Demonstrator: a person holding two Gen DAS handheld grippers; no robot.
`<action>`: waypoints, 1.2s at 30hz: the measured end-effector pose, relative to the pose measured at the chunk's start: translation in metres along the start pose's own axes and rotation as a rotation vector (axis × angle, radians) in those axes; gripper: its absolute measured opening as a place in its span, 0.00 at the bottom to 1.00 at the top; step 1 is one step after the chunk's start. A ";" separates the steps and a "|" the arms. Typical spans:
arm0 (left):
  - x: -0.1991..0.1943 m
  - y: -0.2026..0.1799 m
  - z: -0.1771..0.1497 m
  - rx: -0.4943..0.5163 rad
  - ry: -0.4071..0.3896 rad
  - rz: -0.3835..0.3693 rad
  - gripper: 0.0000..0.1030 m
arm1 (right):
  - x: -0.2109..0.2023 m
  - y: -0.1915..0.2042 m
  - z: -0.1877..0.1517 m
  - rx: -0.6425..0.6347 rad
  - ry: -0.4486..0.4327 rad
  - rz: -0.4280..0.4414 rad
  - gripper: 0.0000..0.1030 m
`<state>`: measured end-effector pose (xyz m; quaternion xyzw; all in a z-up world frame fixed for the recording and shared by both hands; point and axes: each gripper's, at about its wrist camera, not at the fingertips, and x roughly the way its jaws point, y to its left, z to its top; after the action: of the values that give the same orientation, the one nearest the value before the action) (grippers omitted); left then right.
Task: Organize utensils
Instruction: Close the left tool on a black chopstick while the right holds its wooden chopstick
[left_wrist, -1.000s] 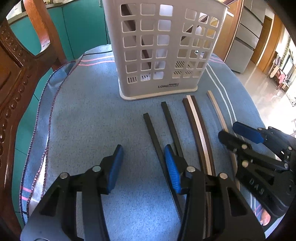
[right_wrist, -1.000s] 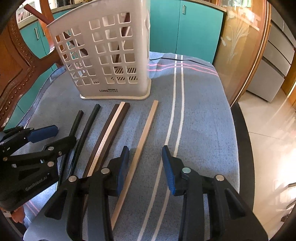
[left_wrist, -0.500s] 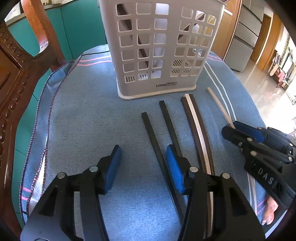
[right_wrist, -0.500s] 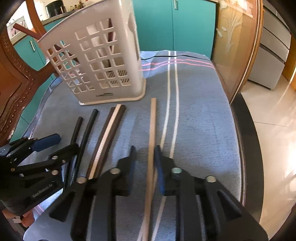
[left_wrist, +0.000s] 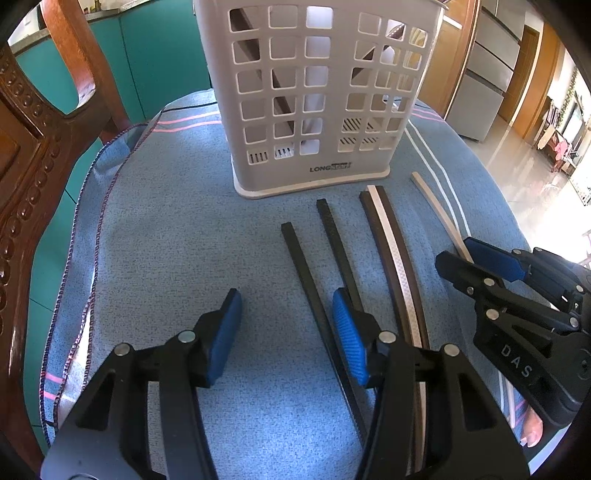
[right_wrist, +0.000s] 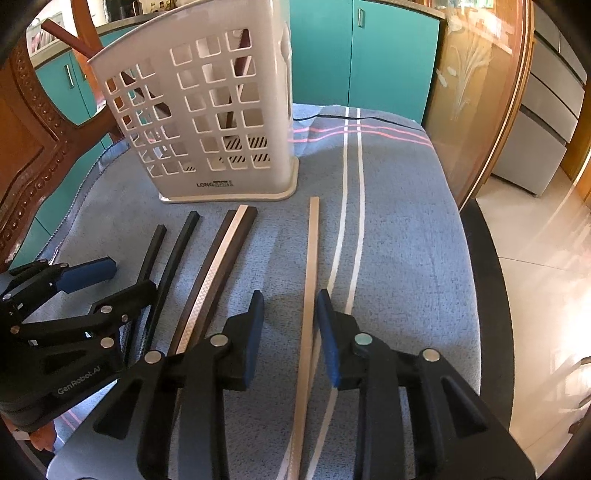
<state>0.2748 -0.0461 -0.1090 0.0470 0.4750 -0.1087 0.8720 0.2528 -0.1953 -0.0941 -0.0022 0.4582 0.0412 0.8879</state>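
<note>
A white slotted utensil basket (left_wrist: 317, 170) (right_wrist: 221, 184) stands upright at the back of the blue cloth, with dark sticks inside. In front of it lie two black chopsticks (left_wrist: 295, 251) (right_wrist: 177, 251), a dark brown pair under a silver patterned strip (left_wrist: 388, 236) (right_wrist: 221, 258), and a light wooden stick (left_wrist: 436, 203) (right_wrist: 312, 258). My left gripper (left_wrist: 286, 310) (right_wrist: 131, 277) is open over the cloth, and the left black chopstick runs just inside its right finger. My right gripper (right_wrist: 290, 306) (left_wrist: 456, 251) straddles the light stick, which is close to the right pad and apart from the left pad.
A carved wooden chair (left_wrist: 33, 155) stands at the left. Teal cabinets (right_wrist: 388, 55) are behind the table. The cloth-covered table's edge (right_wrist: 476, 258) curves down the right, beside a glass panel and tiled floor. A fingertip (left_wrist: 532, 432) shows under my right gripper.
My right gripper has shifted left so the light stick now lies between its fingers, which stand closer together than a second ago. My left gripper has stayed put.
</note>
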 end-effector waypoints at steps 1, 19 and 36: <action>0.000 0.000 0.000 0.000 0.000 0.000 0.52 | 0.000 0.000 0.000 0.002 0.000 0.000 0.29; 0.000 -0.001 -0.001 0.007 0.002 0.000 0.58 | 0.001 0.006 0.001 -0.009 0.000 0.009 0.41; 0.000 -0.002 -0.002 0.008 0.003 0.000 0.58 | 0.001 0.011 0.000 -0.025 -0.001 0.003 0.47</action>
<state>0.2727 -0.0475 -0.1095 0.0504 0.4757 -0.1105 0.8712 0.2525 -0.1844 -0.0952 -0.0124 0.4570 0.0484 0.8881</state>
